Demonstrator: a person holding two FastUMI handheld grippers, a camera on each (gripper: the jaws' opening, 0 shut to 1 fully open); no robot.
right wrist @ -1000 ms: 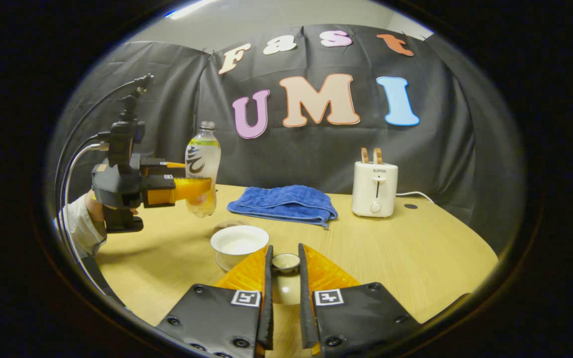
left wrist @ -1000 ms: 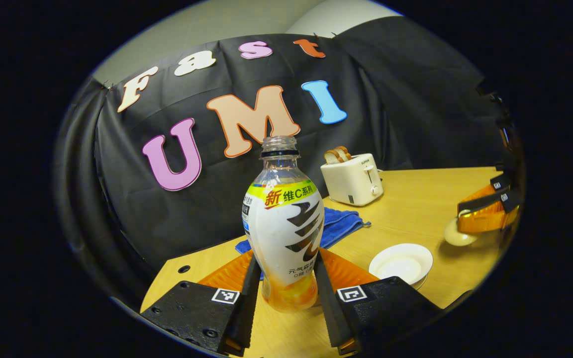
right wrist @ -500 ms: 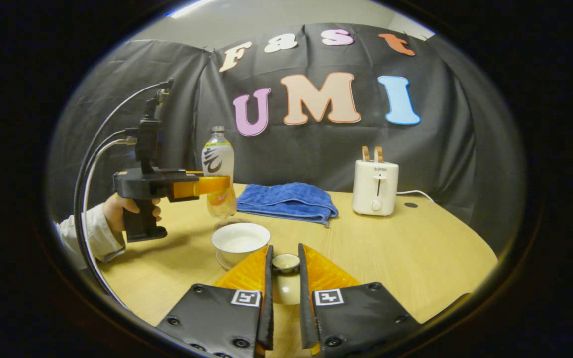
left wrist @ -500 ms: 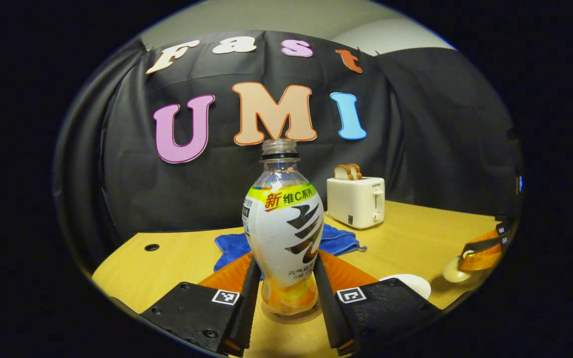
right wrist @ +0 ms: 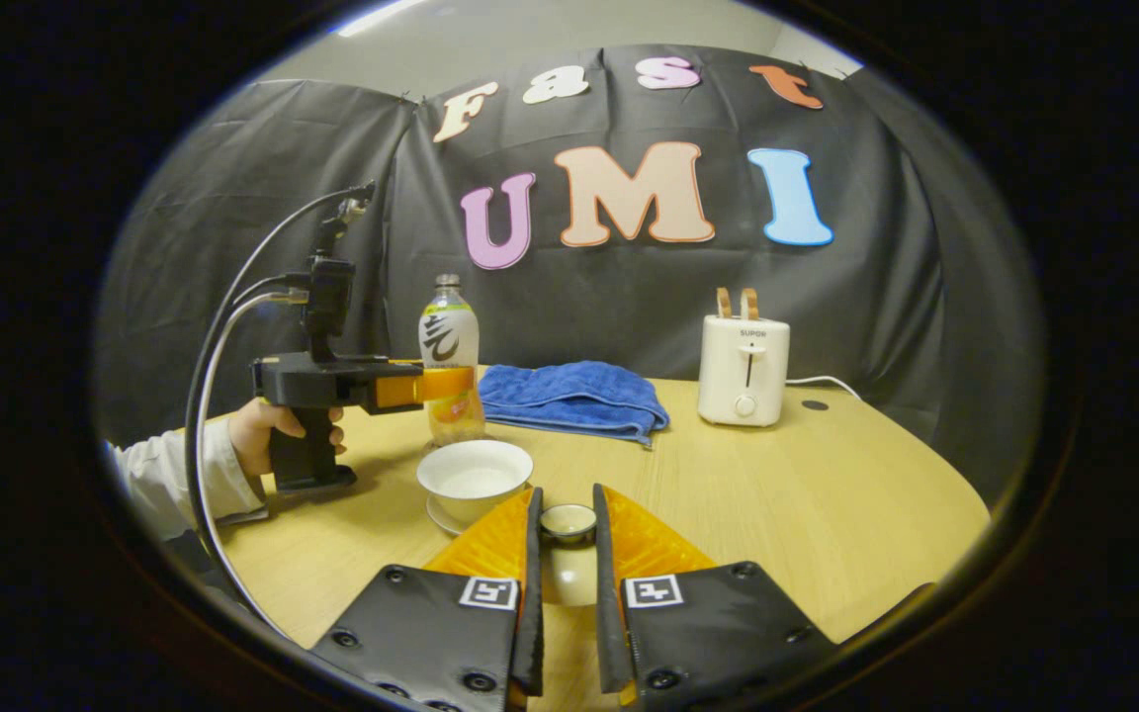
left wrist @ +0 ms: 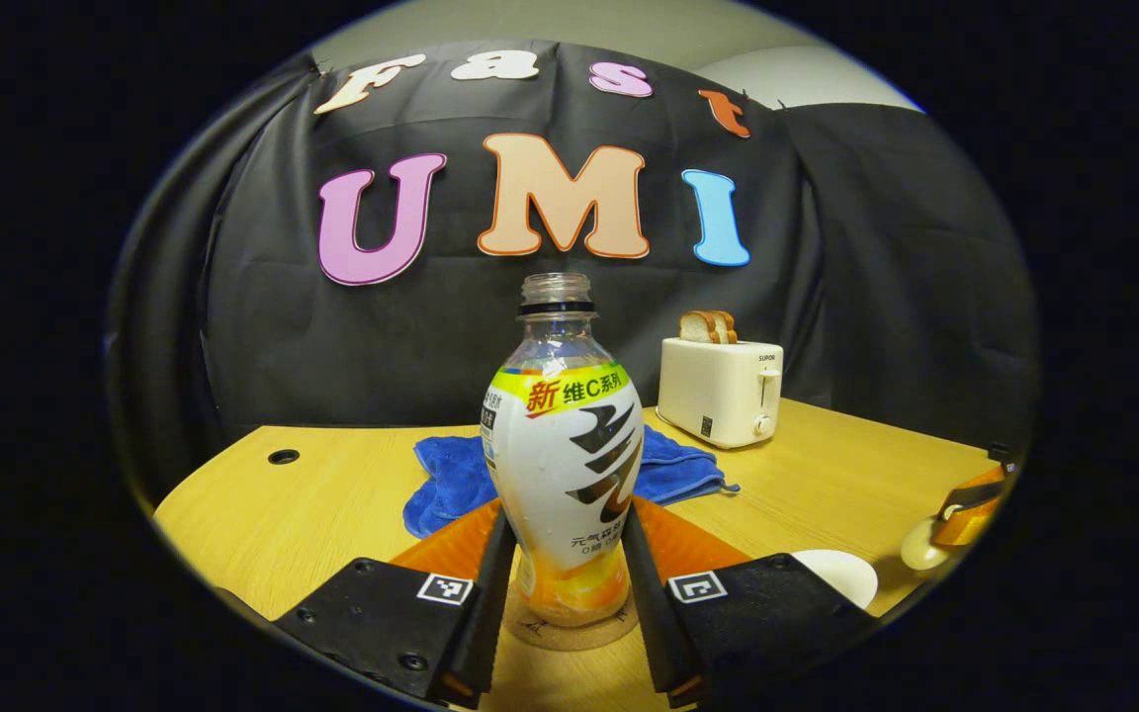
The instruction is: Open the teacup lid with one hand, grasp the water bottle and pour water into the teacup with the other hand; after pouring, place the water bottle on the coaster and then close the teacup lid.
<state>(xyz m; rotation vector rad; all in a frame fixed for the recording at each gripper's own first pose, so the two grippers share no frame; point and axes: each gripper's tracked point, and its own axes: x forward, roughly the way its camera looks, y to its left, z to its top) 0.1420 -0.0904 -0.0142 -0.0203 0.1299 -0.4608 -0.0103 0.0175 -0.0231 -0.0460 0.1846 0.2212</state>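
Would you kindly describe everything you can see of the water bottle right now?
The water bottle is clear plastic with no cap on its threaded neck, a mostly white wrap label with a yellow-green band on top, and orange liquid low in its base. It stands upright on a round coaster on the wooden table, in front of the blue towel. The left gripper is clamped on its lower body, one finger on each side.

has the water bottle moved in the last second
Yes. In the right gripper view the water bottle, held by the left gripper, has come upright, dropped to table level and shifted right toward the blue towel.
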